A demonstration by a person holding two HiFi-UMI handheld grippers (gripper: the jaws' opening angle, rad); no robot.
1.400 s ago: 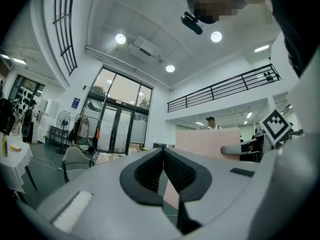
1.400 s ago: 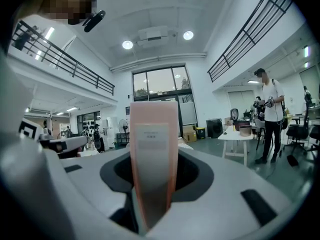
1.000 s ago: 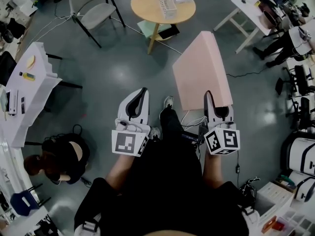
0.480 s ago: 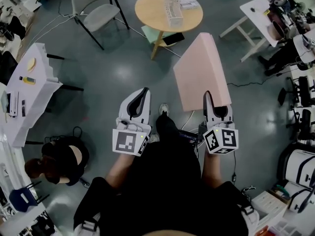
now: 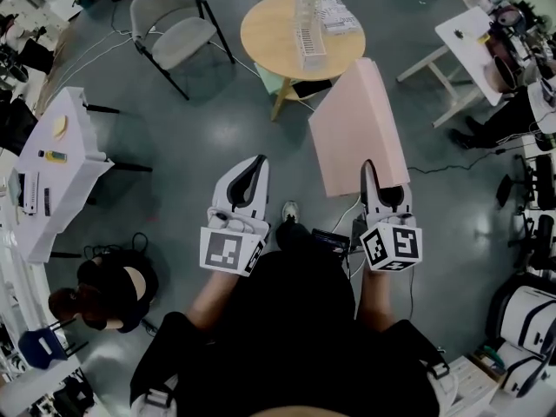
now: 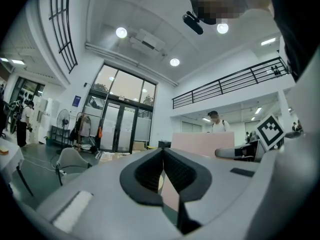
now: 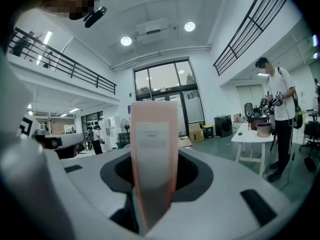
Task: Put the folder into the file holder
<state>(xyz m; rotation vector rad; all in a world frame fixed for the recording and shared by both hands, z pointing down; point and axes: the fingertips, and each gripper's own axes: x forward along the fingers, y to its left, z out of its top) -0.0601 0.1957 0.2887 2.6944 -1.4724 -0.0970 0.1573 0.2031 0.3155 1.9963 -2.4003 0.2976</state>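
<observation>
Carry step. R gripper (image 5: 384,181) fingers clamp pink folder (image 5: 354,129), centre-right; L gripper (image 5: 249,174) fingers pressed together, empty. Next, prob.: reach file holder (image 5: 307,20) on round bench (image 5: 261,35), top centre, align w/ slot.

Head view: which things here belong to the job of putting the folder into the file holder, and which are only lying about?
For the job:
pink folder, gripped by the right tool
file holder on the round table

Lying about:
grey chair
papers beside the file holder
white desk at left
left tool, shut and empty
</observation>
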